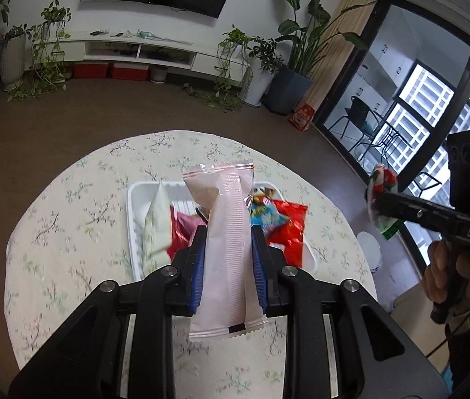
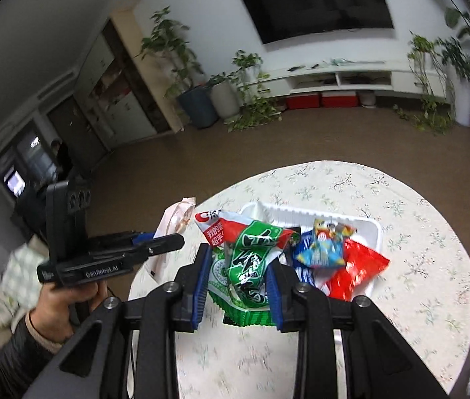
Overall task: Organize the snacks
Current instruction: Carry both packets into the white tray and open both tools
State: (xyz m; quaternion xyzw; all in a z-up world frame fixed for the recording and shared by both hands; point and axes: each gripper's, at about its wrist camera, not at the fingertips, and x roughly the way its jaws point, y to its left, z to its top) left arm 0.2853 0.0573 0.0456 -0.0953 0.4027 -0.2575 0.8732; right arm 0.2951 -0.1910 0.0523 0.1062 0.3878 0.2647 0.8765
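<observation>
The left hand-held gripper (image 1: pixel 228 232) pinches a long pale-pink plastic snack packet (image 1: pixel 226 246), the right hand-held gripper (image 2: pixel 238 252) pinches a crinkled green-and-white foil snack bag (image 2: pixel 248 262), both above the white plastic tray (image 1: pixel 134 212).

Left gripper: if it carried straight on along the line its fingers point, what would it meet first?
Probably the white tray of snack packets on the floral tablecloth. The left gripper, shut on a pink packet, points down at it, and the packet's far end would likely arrive first. Depth is uncertain.

Tablecloth (image 1: pixel 68 226): cream, green floral print. Tray (image 1: pixel 132 206): white. Held packets: pale pink packet (image 1: pixel 228 249); green-and-white packet (image 2: pixel 248 259). Red packet (image 2: pixel 357 266) and blue packet (image 2: pixel 321 249) lay in tray.
</observation>
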